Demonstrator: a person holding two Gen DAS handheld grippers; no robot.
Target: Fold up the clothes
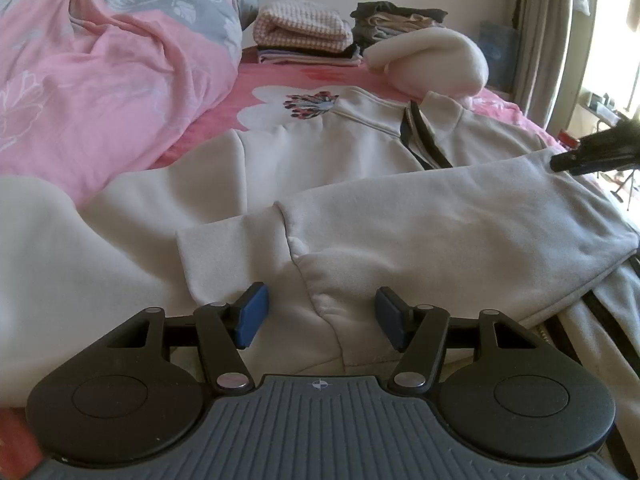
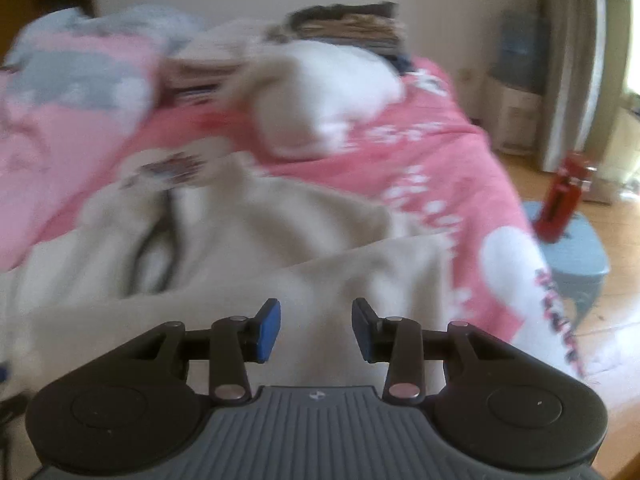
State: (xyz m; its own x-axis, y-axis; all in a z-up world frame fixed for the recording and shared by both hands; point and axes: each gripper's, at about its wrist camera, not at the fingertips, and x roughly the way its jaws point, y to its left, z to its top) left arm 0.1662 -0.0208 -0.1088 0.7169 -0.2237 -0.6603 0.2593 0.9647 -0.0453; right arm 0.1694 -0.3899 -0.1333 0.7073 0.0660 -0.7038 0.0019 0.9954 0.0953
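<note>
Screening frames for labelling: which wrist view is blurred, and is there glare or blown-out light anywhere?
Left wrist view: sharp, the cream hoodie and the folded piles read clearly; the window at the right edge is blown out, and fisheye bends the edges. Right wrist view: motion-blurred across the bed and hoodie, while the right gripper itself stays crisp; mild glare at the far right.

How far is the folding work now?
Done: folded stacks sit at the far end of the bed. In hand: the cream zip jacket lies spread out, one sleeve across it; left gripper and right gripper are open above it. Left: folding its body.
</note>
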